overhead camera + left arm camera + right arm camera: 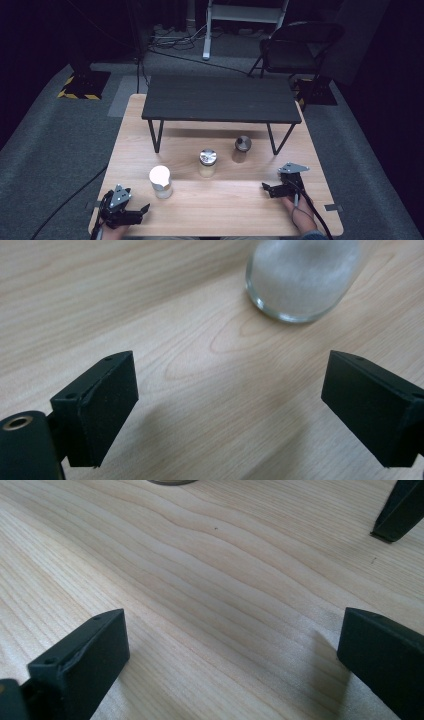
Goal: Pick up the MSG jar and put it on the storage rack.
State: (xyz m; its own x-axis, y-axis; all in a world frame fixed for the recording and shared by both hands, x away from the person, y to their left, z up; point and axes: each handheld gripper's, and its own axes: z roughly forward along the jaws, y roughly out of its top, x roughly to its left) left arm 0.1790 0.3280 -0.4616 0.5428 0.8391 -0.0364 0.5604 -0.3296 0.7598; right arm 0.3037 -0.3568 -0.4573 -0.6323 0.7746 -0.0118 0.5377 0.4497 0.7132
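The left gripper (145,207) is held with fingers spread, empty, at the counter's (225,210) near left corner, the white-lidded jar (161,181) near it. The right gripper (265,187) is likewise spread and empty, near the right edge.

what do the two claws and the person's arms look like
Both the left claw and right claw are black, each topped with a grey three-cornered plate and trailing a black cable. The jaws are flat, blocky black pads with small screw holes. A blue cuff shows at the right wrist.
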